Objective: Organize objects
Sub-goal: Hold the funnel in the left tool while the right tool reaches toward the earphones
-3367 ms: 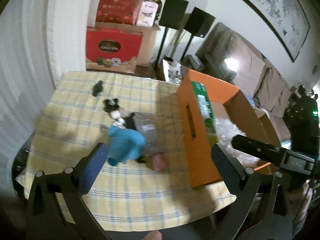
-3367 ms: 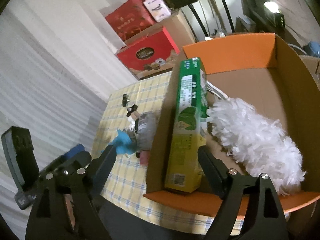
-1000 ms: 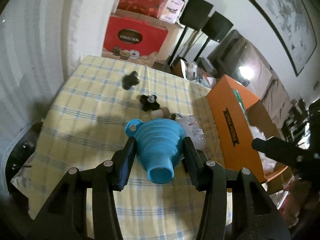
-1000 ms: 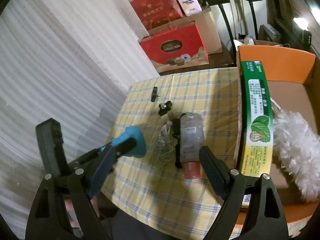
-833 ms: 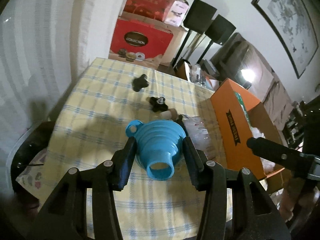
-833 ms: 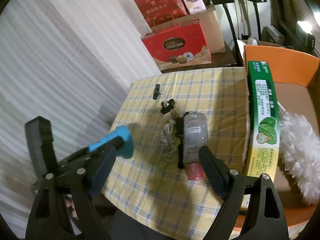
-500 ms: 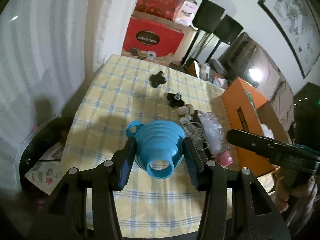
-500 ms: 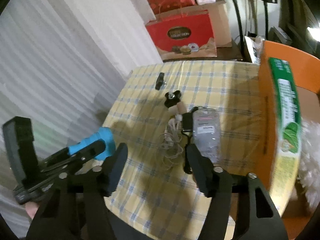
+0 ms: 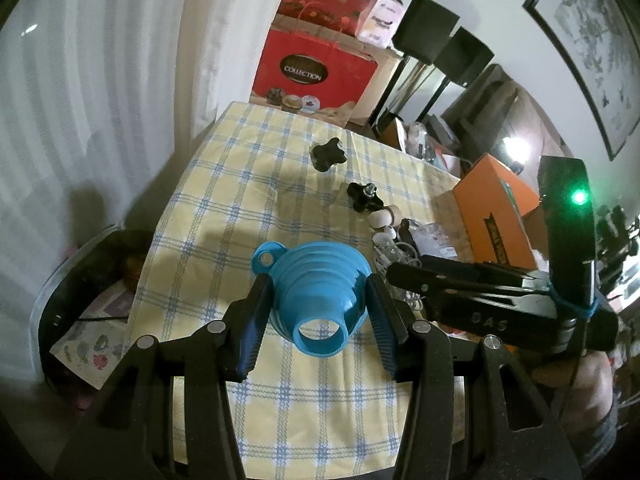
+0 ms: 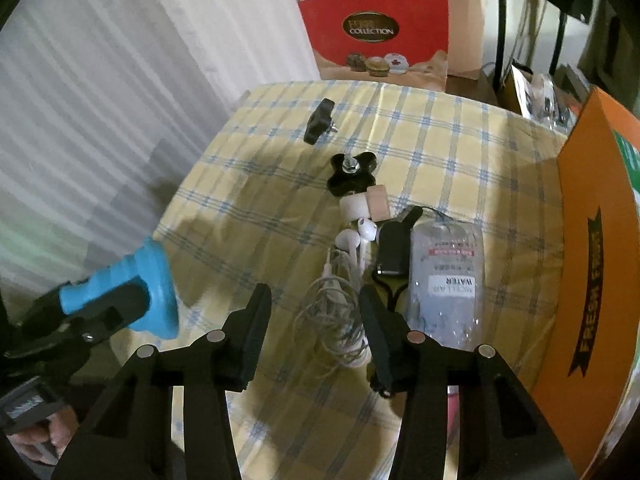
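Observation:
My left gripper (image 9: 316,312) is shut on a blue collapsible funnel (image 9: 316,280) and holds it above the yellow checked tablecloth (image 9: 224,208). The right wrist view shows the funnel (image 10: 148,288) at the left. My right gripper (image 10: 314,320) points down over a tangle of white earphones (image 10: 340,312). Its jaws are closing, with the cable by the right finger (image 10: 374,320) and clear of the left finger. Beside the earphones lie a black clip (image 10: 394,252) and a clear bottle (image 10: 446,280). In the left wrist view the right gripper (image 9: 400,272) comes in from the right.
Two black star knobs (image 10: 320,120) (image 10: 352,172), a white roller (image 10: 354,208) and a wooden block (image 10: 378,202) lie further back on the cloth. An orange cardboard box (image 10: 592,280) stands at the table's right. Red gift bags (image 10: 376,36) stand behind the table, and a curtain hangs to the left.
My right gripper came down and left from the box side to just over the earphones, and its jaws narrowed. My left gripper drew back a little, still holding the funnel.

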`<state>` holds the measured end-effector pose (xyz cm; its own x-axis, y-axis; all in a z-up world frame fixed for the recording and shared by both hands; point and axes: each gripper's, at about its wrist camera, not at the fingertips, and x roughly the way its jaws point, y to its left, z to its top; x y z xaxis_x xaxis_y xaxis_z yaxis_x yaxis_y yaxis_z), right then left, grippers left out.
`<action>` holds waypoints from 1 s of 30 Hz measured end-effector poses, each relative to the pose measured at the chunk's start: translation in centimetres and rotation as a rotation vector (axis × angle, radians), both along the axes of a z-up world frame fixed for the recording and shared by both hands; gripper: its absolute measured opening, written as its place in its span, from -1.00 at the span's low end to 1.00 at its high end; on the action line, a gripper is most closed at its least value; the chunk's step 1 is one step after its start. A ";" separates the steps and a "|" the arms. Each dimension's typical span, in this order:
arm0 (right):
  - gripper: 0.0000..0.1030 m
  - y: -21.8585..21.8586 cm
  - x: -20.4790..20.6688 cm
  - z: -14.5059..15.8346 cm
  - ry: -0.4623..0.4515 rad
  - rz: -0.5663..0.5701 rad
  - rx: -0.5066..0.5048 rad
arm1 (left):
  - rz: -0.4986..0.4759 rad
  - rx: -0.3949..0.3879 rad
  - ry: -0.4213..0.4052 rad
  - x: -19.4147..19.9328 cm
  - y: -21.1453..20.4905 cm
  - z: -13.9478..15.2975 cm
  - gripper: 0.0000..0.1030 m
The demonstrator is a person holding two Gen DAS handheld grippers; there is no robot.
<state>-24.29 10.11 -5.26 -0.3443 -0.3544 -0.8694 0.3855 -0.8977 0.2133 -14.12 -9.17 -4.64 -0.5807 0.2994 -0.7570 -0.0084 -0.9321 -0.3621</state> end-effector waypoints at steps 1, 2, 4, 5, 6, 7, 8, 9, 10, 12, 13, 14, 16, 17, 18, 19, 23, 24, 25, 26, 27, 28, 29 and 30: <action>-0.17 -0.3 -0.1 -0.1 0.011 0.007 0.019 | 0.000 0.001 -0.001 0.0 0.0 -0.1 -0.13; -0.24 -0.5 -0.1 -0.2 0.022 0.013 0.041 | 0.000 0.002 -0.002 0.0 0.0 -0.1 -0.13; -0.41 -0.8 0.0 -0.2 0.046 0.019 0.076 | 0.002 0.003 -0.005 -0.1 0.0 -0.2 -0.13; -0.61 -0.9 0.0 -0.1 0.054 0.022 0.084 | 0.002 0.005 -0.007 0.0 0.0 -0.3 -0.13; -0.76 -1.0 0.2 -0.1 0.069 0.029 0.096 | 0.004 0.006 -0.008 0.0 -0.1 -0.4 -0.13; -0.78 -1.0 0.4 0.1 0.085 0.034 0.108 | 0.004 0.005 -0.009 0.0 -0.1 -0.4 -0.13; -0.83 -0.9 0.5 0.2 0.088 0.034 0.108 | 0.004 0.004 -0.010 0.0 0.0 -0.4 -0.13; -0.88 -0.9 0.5 0.2 0.088 0.034 0.102 | 0.004 0.003 -0.010 0.0 0.0 -0.4 -0.13; -0.90 -0.7 0.6 0.3 0.082 0.033 0.081 | 0.003 0.004 -0.010 0.0 0.0 -0.4 -0.13; -0.93 -0.5 0.7 0.4 0.074 0.030 0.061 | 0.001 0.002 -0.008 0.1 0.2 -0.2 -0.13; -0.93 -0.3 0.8 0.6 0.075 0.027 0.051 | 0.001 0.002 -0.006 0.2 0.1 -0.2 -0.13; -0.93 -0.1 0.9 0.8 0.074 0.023 0.042 | -0.001 0.002 -0.004 0.2 0.2 0.0 -0.13; -0.93 0.3 1.1 1.5 0.075 0.015 0.008 | -0.006 -0.001 0.001 0.4 0.4 0.3 -0.13; -0.93 0.4 1.3 1.8 0.077 0.012 -0.001 | -0.007 -0.001 0.003 0.4 0.6 0.5 -0.13; -0.93 0.8 1.4 2.5 0.083 0.004 -0.023 | -0.011 0.002 0.008 0.5 0.7 0.8 -0.13; -0.93 1.0 1.6 3.0 0.087 0.002 -0.035 | -0.014 0.006 0.011 0.5 0.7 1.0 -0.13; -0.93 2.0 2.1 4.9 0.096 -0.002 -0.085 | -0.025 0.003 0.031 0.6 1.2 1.9 -0.13; -0.92 2.1 2.1 5.0 0.084 0.003 -0.082 | -0.025 0.004 0.031 0.6 1.3 2.0 -0.13; -0.91 2.1 2.1 4.9 0.080 0.000 -0.076 | -0.024 0.008 0.031 0.7 1.3 2.1 -0.13; -0.89 2.0 2.1 4.7 0.080 -0.002 -0.069 | -0.022 0.009 0.031 0.8 1.3 2.2 -0.13; -0.86 1.7 1.9 4.1 0.073 0.003 -0.048 | -0.019 0.008 0.030 0.8 1.3 2.2 -0.13; -0.85 1.5 1.9 3.5 0.060 0.004 -0.041 | -0.016 0.006 0.029 0.9 1.3 2.2 -0.13; -0.85 1.3 1.8 2.9 0.045 0.006 -0.043 | -0.013 0.005 0.027 1.0 1.2 2.1 -0.13; -0.75 1.1 1.9 2.5 0.037 0.008 -0.043 | -0.012 0.005 0.023 1.0 1.1 2.0 -0.13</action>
